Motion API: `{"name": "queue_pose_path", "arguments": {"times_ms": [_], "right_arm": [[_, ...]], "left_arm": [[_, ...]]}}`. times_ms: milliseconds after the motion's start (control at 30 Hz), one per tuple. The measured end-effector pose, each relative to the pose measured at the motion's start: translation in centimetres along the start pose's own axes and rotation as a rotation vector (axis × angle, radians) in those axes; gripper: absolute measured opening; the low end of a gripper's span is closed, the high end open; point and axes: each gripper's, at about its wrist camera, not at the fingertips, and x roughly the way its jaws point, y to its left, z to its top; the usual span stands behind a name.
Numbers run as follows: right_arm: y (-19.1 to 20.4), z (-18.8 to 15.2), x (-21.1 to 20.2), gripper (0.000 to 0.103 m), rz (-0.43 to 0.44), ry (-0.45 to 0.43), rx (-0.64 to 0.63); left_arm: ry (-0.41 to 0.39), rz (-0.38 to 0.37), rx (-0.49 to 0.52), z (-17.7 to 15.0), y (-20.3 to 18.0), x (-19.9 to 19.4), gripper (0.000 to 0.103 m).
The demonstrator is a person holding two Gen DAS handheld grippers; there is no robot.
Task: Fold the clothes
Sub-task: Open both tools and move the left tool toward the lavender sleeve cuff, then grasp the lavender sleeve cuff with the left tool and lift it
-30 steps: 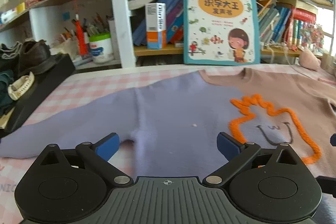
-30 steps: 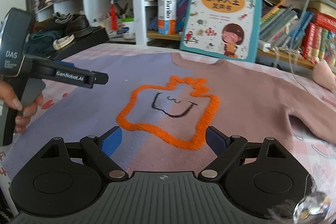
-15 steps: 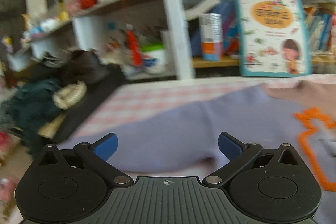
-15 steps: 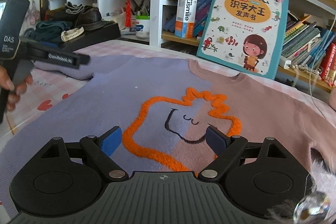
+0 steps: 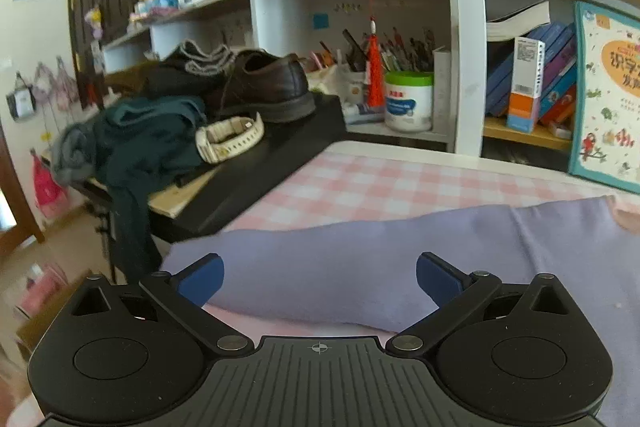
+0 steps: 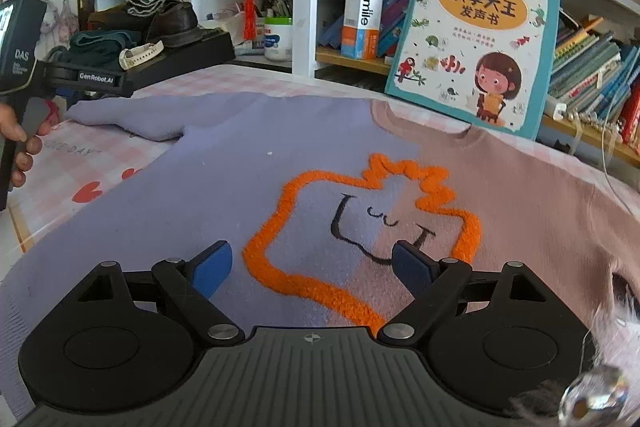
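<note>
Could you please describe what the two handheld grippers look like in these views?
Both the left gripper and the right gripper have black, ribbed bodies with round side discs, black linkage arms with silver pivots and blue fingertip pads. The left one's side carries white "GenRobot.AI" and "DAS" lettering.

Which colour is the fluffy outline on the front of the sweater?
Orange outline on the lilac and dusty-pink sweater; the right wrist view shows it best.

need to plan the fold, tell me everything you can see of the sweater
The sweater lies flat, front up, on the pink checked cloth. It looks like soft knit, lilac on one half and dusty pink on the other, with a round neck and a fuzzy orange outline around a drawn face. Its lilac sleeve stretches sideways. Neither tool touches it.
</note>
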Motion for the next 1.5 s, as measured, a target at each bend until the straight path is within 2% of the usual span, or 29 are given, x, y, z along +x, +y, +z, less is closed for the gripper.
{"name": "queue_pose_path", "arguments": {"times_ms": [100, 267, 333, 433, 533, 633, 667, 767, 867, 1000, 1033, 1100, 1233, 1400, 1500], "right_arm": [[-0.3, -0.1, -0.3, 0.086, -0.014, -0.011, 0.020], [-0.7, -0.1, -0.2, 0.087, -0.038, -0.006, 0.040], [-0.6, -0.1, -0.1, 0.087, -0.045, 0.002, 0.034], [-0.2, -0.1, 0.1, 0.087, -0.043, 0.015, 0.009], [0.3, -0.2, 0.3, 0.087, -0.037, 0.023, -0.020], [0.6, -0.1, 0.4, 0.087, -0.032, 0.030, -0.038], [0.6, -0.2, 0.5, 0.087, -0.033, 0.030, -0.039], [0.6, -0.2, 0.5, 0.087, -0.033, 0.032, -0.040], [0.5, -0.1, 0.6, 0.087, -0.030, 0.036, -0.034], [0.0, -0.1, 0.7, 0.088, -0.012, 0.045, -0.007], [-0.1, -0.1, 0.7, 0.088, -0.007, 0.047, 0.001], [-0.3, -0.1, 0.8, 0.088, -0.001, 0.050, 0.014], [-0.2, -0.1, 0.7, 0.088, -0.017, 0.047, 0.012], [-0.4, -0.2, 0.7, 0.088, -0.016, 0.048, 0.019], [-0.5, -0.1, 0.7, 0.088, -0.014, 0.046, 0.023]], "left_arm": [[0.010, 0.005, -0.012, -0.1, 0.4, 0.5, 0.103], [0.047, -0.012, -0.116, 0.1, 2.5, 2.0, 0.103], [0.052, 0.011, -0.157, 0.0, 3.7, 2.2, 0.102], [0.051, 0.087, -0.193, -0.5, 5.3, 2.4, 0.100], [0.062, 0.141, -0.215, -1.0, 6.9, 2.6, 0.093], [0.089, 0.154, -0.247, -1.3, 8.4, 3.3, 0.083], [0.099, 0.147, -0.273, -1.4, 9.0, 3.5, 0.078], [0.119, 0.114, -0.367, -1.8, 10.6, 4.1, 0.076], [0.105, 0.111, -0.439, -1.7, 11.2, 4.5, 0.064], [0.097, 0.028, -0.529, -1.4, 10.9, 5.4, 0.037], [0.100, -0.006, -0.549, -1.3, 10.7, 5.7, 0.035], [0.103, -0.050, -0.583, -1.3, 10.2, 6.1, 0.026], [0.098, -0.044, -0.609, -1.4, 9.5, 6.1, 0.023], [0.105, -0.045, -0.633, -1.6, 9.3, 6.3, 0.007], [0.108, -0.052, -0.617, -1.6, 9.4, 6.1, 0.004]]}}
